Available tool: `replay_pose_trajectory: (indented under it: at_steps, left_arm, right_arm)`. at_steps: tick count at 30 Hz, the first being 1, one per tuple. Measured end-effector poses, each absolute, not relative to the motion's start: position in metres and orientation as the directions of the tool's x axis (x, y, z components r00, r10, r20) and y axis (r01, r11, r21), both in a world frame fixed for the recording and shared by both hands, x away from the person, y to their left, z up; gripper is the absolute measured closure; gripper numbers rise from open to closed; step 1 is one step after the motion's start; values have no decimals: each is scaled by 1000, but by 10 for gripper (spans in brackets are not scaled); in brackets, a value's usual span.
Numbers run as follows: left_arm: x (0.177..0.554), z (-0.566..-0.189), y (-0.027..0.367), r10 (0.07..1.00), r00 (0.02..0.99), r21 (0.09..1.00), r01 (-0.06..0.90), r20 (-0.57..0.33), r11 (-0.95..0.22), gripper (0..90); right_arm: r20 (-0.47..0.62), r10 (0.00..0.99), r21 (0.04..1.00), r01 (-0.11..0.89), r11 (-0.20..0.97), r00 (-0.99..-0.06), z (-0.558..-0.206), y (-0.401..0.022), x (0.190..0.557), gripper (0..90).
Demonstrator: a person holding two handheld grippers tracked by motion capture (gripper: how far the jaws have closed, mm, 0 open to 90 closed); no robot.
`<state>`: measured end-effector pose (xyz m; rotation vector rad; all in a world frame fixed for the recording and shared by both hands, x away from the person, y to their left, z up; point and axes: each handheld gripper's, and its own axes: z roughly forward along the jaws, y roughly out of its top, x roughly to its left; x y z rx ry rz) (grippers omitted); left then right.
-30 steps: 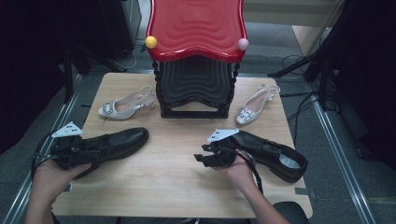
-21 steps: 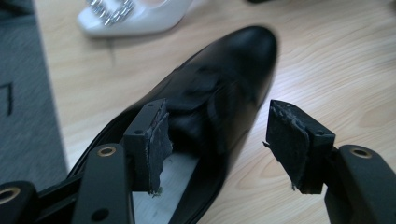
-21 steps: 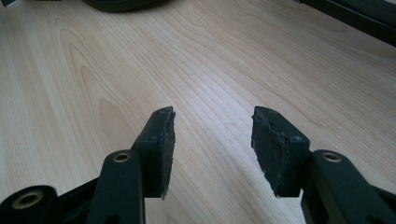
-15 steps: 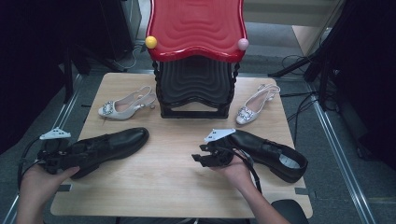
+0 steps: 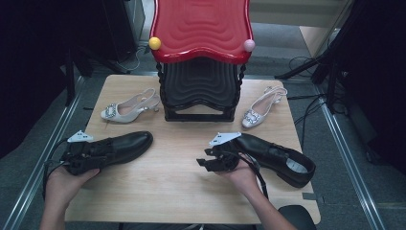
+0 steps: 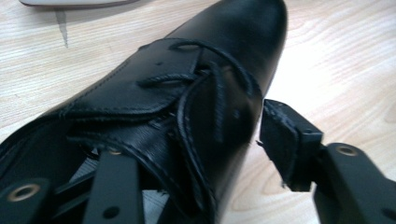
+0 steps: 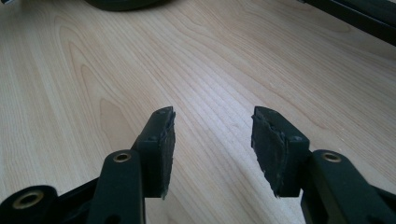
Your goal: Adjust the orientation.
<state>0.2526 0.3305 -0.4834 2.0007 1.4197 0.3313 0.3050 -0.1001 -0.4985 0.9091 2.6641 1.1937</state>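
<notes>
While the left gripper (image 6: 201,154), jaws just closing astride the black leather lace-up shoe (image 5: 117,148) but not clamped, may slip off its glossy upper, the right gripper (image 7: 212,140) gapes empty.

Black laced shoe (image 5: 117,147), table's left

Blk lace-up shoe (image 5: 119,146), red chair seat (image 5: 201,28), pale wood-grain table (image 5: 172,177).

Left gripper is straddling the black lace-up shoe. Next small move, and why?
Probably finish closing the left gripper on the left black shoe. Its jaws have just been closing: one is inside the shoe's opening, the other outside the side wall with a gap remaining. The right gripper is open over bare table.
</notes>
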Motion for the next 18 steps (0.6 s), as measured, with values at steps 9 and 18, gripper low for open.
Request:
replay_pose_trajectory:
  at_steps: [9, 18]
  left_arm:
    - [261, -482, 331, 867, 387, 620, 775, -315, -121, 735]
    - [269, -472, 314, 860, 417, 617, 770, -294, -162, 758]
  right_arm:
    - [158, 560, 702, 491, 516, -814, -499, -104, 303, 504]
    - [153, 580, 703, 500, 506, -800, -497, -111, 300, 505]
